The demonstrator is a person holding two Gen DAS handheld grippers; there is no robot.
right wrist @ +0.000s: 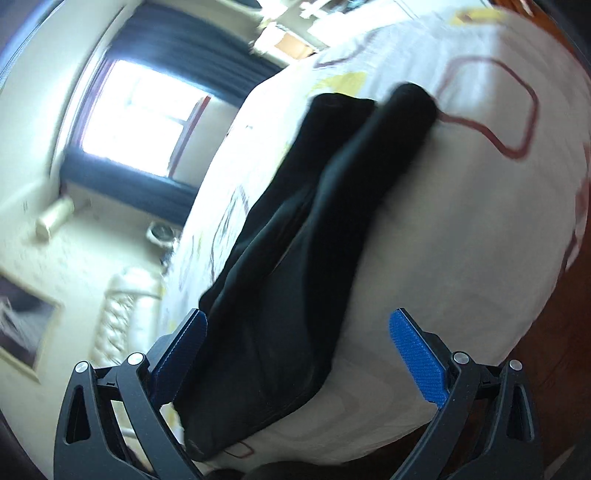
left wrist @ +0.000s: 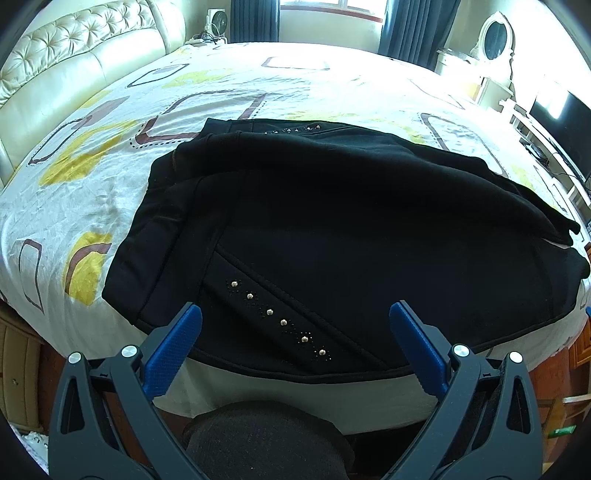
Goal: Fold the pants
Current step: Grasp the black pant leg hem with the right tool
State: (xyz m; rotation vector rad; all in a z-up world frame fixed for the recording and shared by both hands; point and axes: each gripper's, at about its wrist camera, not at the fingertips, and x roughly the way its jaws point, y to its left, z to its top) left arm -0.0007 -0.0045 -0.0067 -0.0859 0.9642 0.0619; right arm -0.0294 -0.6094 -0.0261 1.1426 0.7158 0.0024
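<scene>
Black pants (left wrist: 332, 236) lie spread on the bed near its front edge, with a row of studs (left wrist: 277, 317) on the near pocket. My left gripper (left wrist: 295, 314) is open and empty, just above the near waist edge of the pants. In the right wrist view, which is tilted and blurred, the pants (right wrist: 295, 258) stretch away along the bed with both legs lying side by side. My right gripper (right wrist: 297, 321) is open and empty over the near end of the pants.
The bed sheet (left wrist: 110, 177) is white with yellow and brown shapes. A cream padded headboard (left wrist: 74, 66) stands at the left. A window with dark curtains (left wrist: 406, 26) is at the back, a dresser with a mirror (left wrist: 495, 37) and a dark screen (left wrist: 561, 114) at the right.
</scene>
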